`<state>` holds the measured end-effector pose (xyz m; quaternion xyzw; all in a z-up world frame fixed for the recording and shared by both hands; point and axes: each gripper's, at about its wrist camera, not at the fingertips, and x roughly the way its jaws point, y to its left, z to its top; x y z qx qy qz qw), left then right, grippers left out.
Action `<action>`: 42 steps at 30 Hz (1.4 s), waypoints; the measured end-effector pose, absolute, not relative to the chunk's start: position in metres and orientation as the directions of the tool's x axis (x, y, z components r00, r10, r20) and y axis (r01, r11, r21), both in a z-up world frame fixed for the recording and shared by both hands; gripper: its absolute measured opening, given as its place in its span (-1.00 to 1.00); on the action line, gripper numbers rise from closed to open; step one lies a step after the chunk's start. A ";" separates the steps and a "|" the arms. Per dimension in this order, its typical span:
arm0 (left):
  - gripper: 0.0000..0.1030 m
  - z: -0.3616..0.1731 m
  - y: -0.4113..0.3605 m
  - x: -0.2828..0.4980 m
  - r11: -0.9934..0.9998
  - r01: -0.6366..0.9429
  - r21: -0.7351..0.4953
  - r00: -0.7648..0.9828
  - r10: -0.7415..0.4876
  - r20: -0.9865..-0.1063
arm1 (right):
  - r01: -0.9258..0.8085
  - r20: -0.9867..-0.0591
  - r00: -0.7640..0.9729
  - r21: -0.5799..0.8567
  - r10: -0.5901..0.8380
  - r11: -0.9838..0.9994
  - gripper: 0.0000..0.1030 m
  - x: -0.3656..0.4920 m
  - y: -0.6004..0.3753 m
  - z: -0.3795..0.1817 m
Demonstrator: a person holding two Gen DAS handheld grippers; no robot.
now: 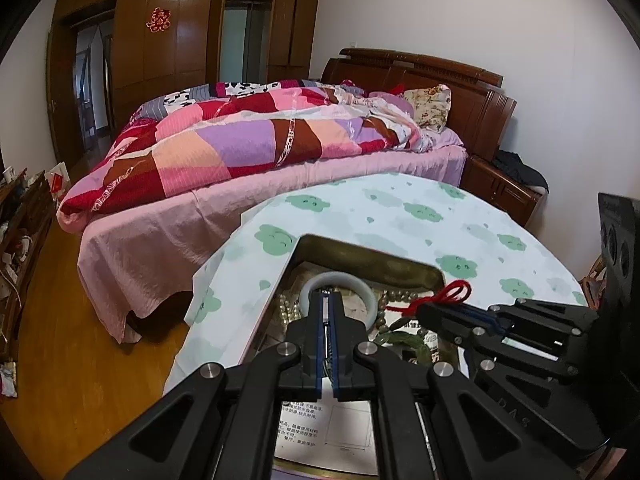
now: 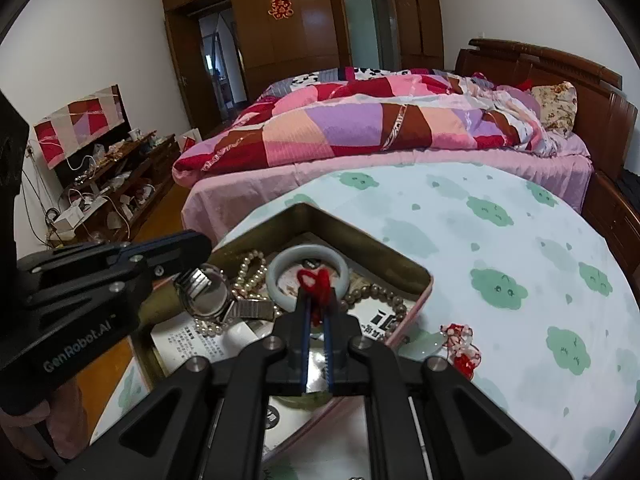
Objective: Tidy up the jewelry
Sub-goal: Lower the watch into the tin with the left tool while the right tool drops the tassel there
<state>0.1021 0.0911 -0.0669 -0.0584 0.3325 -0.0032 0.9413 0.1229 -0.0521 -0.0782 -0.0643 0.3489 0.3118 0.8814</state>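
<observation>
Your tin box (image 2: 320, 220) dull brassy metal, pale bangle (image 2: 308, 258) smooth and glossy, watch (image 2: 208, 292) shiny steel with mesh strap, red cord (image 2: 316, 280) fuzzy yarn, bench (image 2: 500, 260) under matt printed cloth, your claws matt black plastic.

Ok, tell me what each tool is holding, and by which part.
The right tool pinches a red cord by its looped end, over the open tin. The left tool is shut; nothing shows between its fingers.

"GenRobot.AI" on the left tool (image 2: 192, 250) (white lettering)
</observation>
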 end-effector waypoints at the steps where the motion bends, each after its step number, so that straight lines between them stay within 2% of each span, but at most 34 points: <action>1: -0.98 -0.068 0.091 0.103 0.993 -0.034 -0.110 0.777 -0.043 -0.628 | -0.593 -0.656 0.562 0.103 0.503 0.798 -0.85 0.123 -0.052 -0.079; 38: -0.95 -0.092 0.093 0.116 0.996 -0.048 -0.074 0.732 -0.015 -0.681 | -0.578 -0.714 0.537 0.076 0.449 0.812 -0.82 0.133 -0.050 -0.102; 42: -0.94 -0.100 0.096 0.120 0.994 -0.065 -0.084 0.699 -0.015 -0.715 | -0.575 -0.712 0.539 0.078 0.449 0.815 -0.79 0.133 -0.051 -0.103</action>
